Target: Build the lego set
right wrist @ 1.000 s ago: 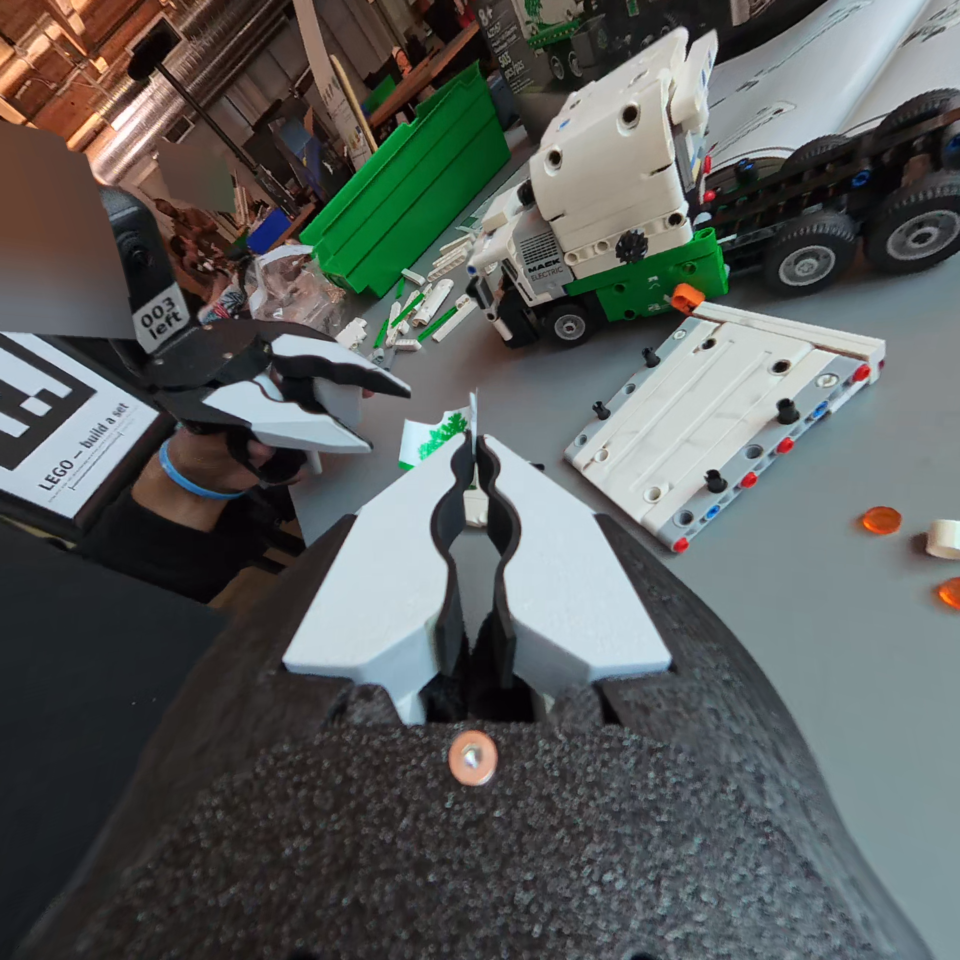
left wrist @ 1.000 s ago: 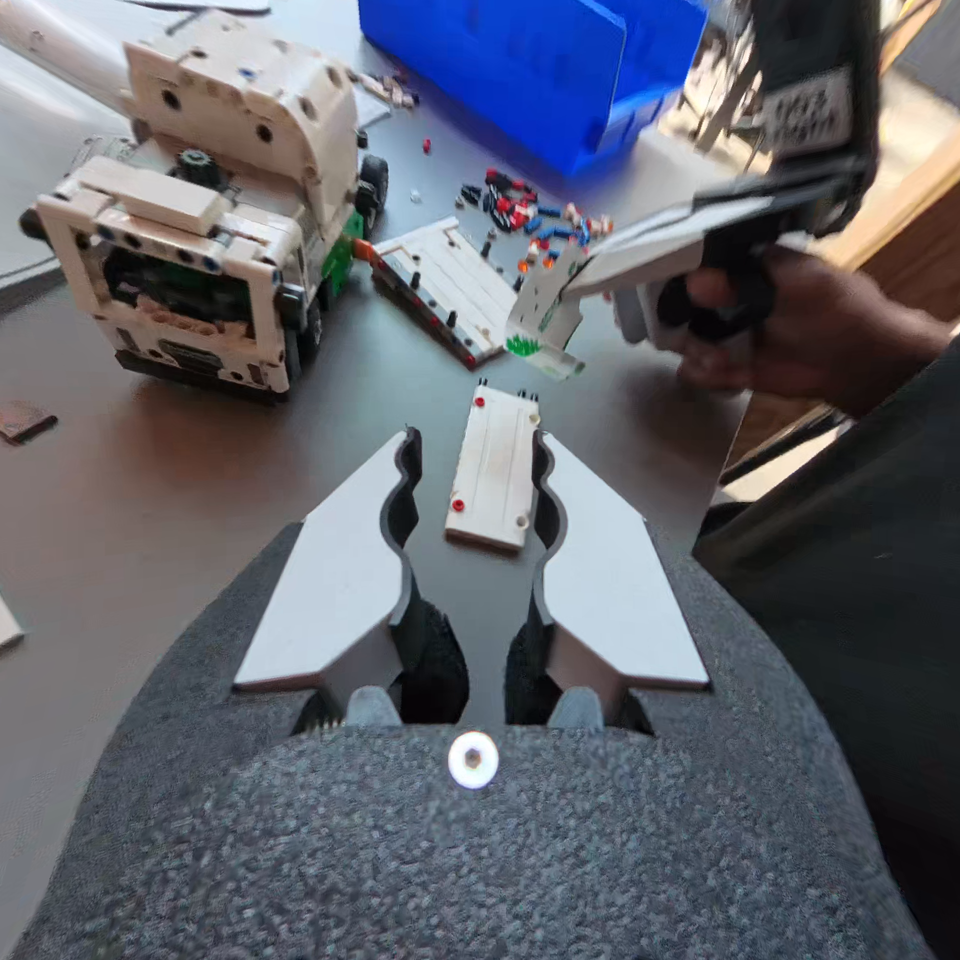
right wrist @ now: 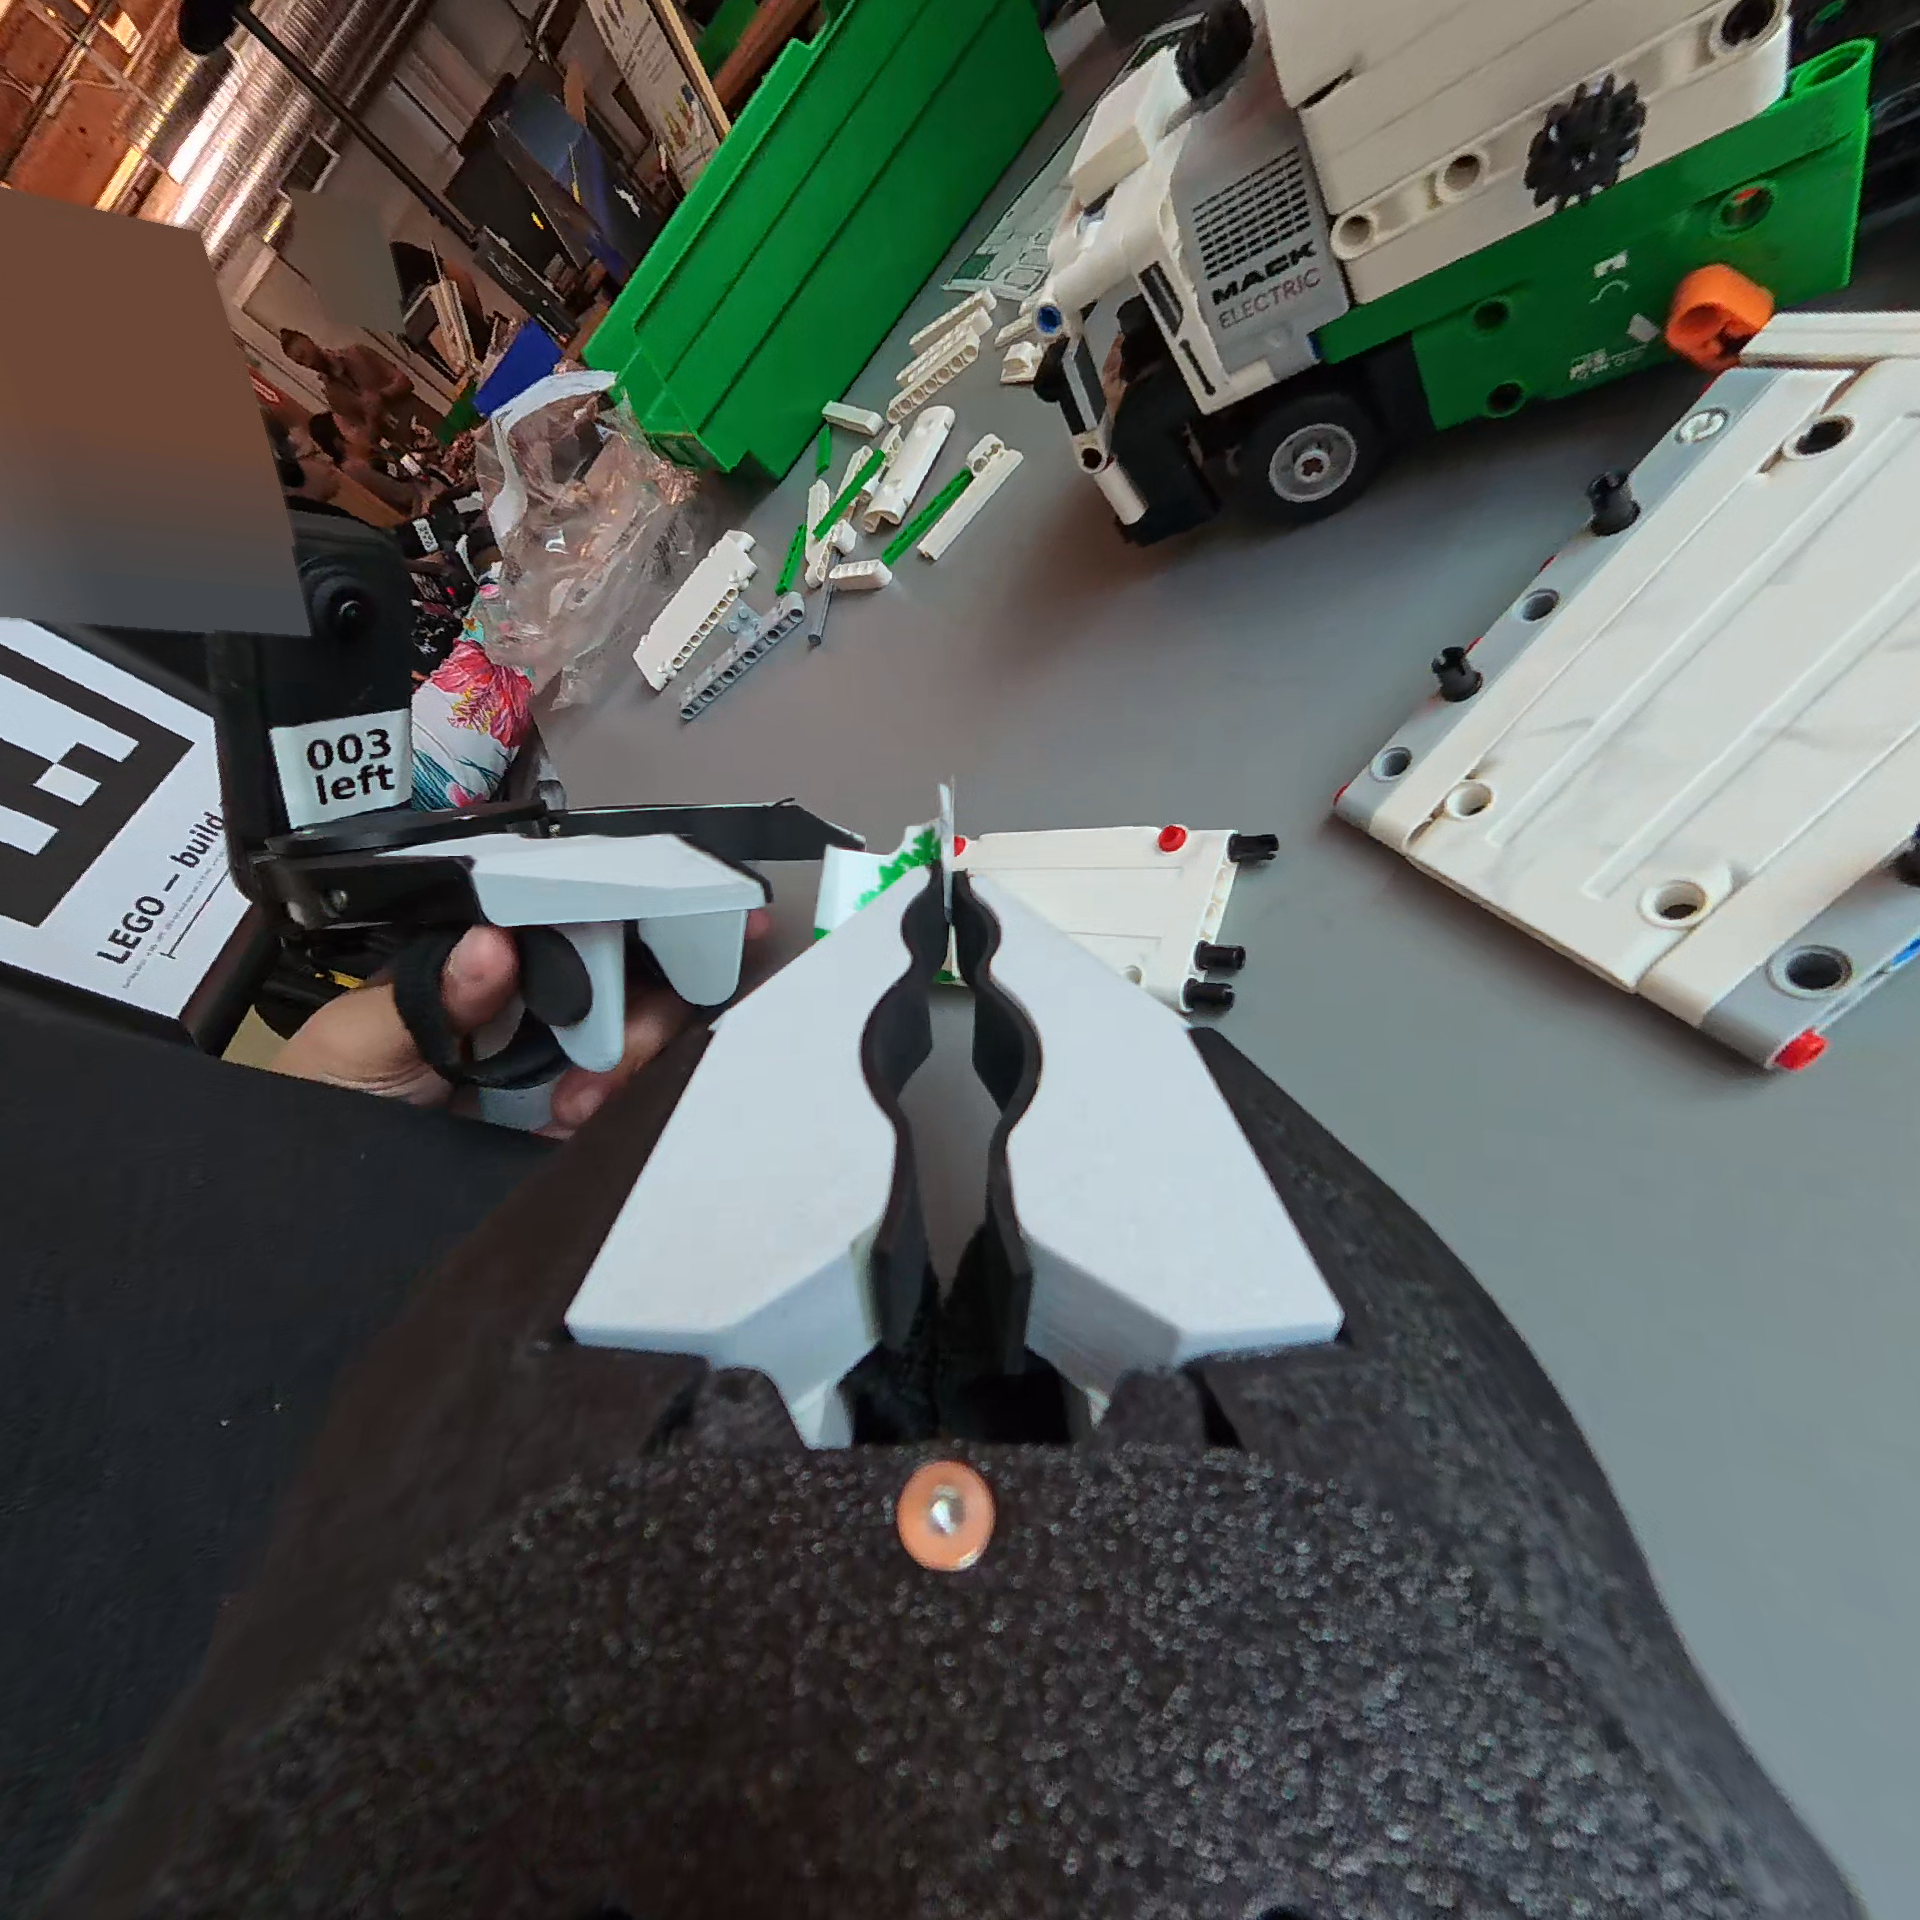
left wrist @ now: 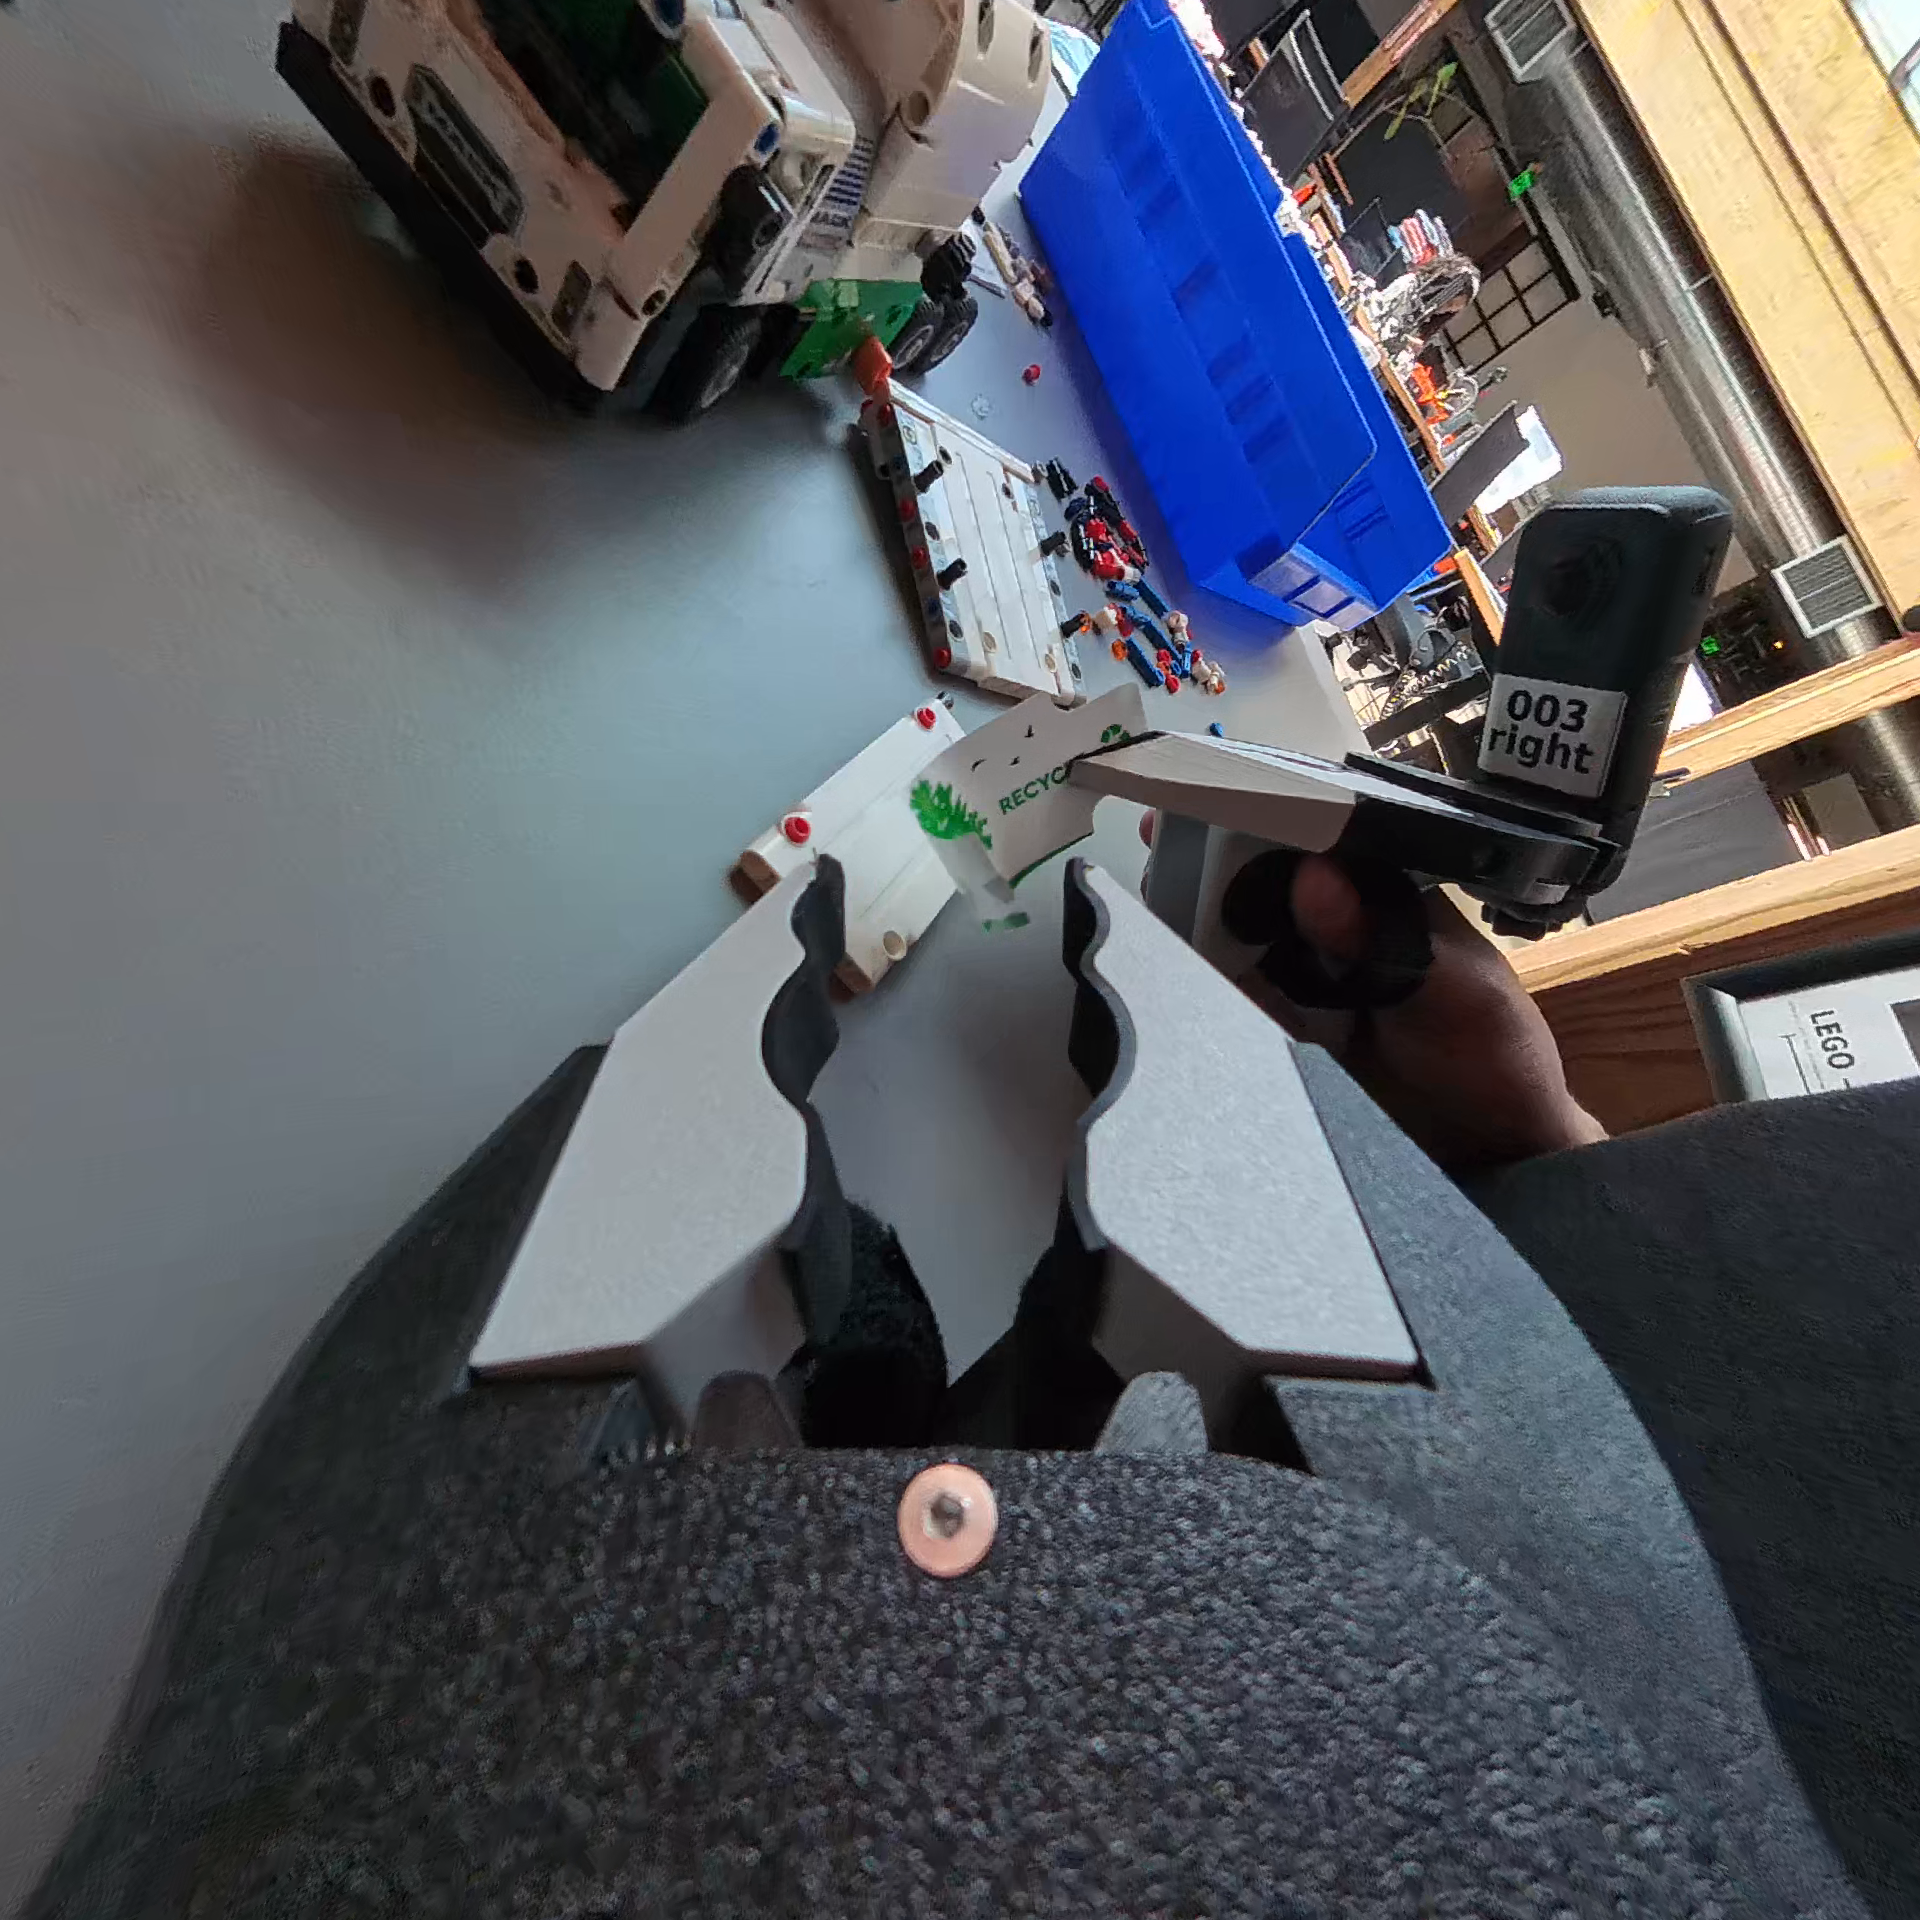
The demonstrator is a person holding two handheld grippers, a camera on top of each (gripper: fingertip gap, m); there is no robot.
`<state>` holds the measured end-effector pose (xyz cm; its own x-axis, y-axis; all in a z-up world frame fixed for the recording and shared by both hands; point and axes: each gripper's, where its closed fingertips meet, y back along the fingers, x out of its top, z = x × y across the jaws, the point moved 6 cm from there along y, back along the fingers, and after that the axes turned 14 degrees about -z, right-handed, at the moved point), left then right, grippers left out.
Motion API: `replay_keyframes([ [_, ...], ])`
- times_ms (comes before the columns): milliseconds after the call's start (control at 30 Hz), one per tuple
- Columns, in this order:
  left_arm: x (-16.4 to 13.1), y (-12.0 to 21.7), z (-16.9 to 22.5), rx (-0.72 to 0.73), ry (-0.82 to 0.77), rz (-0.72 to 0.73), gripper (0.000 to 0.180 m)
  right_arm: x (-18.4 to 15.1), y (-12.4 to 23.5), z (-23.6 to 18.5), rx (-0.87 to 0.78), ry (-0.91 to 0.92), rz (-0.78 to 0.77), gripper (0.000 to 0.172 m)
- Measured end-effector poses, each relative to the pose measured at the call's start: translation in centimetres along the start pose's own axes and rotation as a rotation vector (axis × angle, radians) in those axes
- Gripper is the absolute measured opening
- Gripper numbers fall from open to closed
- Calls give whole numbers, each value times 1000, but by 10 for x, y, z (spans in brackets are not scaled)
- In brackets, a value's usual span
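Observation:
My right gripper [right wrist: 948,896] is shut on a thin white sticker sheet with green print [right wrist: 943,831], which I see edge-on between the pads. The left wrist view shows the sheet [left wrist: 1023,805] flat, pinched at the right gripper's tips [left wrist: 1086,771], with a loose corner hanging down. My left gripper [left wrist: 951,883] is open and empty, tilted on its side just below the sheet. It also shows in the right wrist view [right wrist: 800,857]. A small white panel with red pins [left wrist: 868,831] lies on the grey table [left wrist: 416,727] just ahead of both grippers [right wrist: 1101,899].
A larger white panel [left wrist: 987,582] [right wrist: 1662,748] lies beyond. A white and green toy truck [left wrist: 644,177] [right wrist: 1455,208] stands behind it. A blue bin [left wrist: 1195,343], a green bin [right wrist: 821,229], loose small pieces [left wrist: 1132,592] [right wrist: 894,499] and a plastic bag [right wrist: 582,520] are around. There is about 5 cm between the tips of the two grippers.
My left gripper has rolled onto its side and drawn back; the small panel no longer lies between its open fingers. My right gripper, still shut on the sheet, has come closer to the panel.

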<state>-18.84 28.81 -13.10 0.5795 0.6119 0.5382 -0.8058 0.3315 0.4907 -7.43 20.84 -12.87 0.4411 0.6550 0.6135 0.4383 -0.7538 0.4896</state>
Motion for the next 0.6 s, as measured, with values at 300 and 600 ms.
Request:
replay_keyframes([
  [300, 0, -7, 0, 9, 27, -37, 29, 2, 5, 2, 47, -39, 25, 0],
  [600, 4, -2, -4, 26, 34, -34, 13, 2, 5, 2, 75, -55, 22, 0],
])
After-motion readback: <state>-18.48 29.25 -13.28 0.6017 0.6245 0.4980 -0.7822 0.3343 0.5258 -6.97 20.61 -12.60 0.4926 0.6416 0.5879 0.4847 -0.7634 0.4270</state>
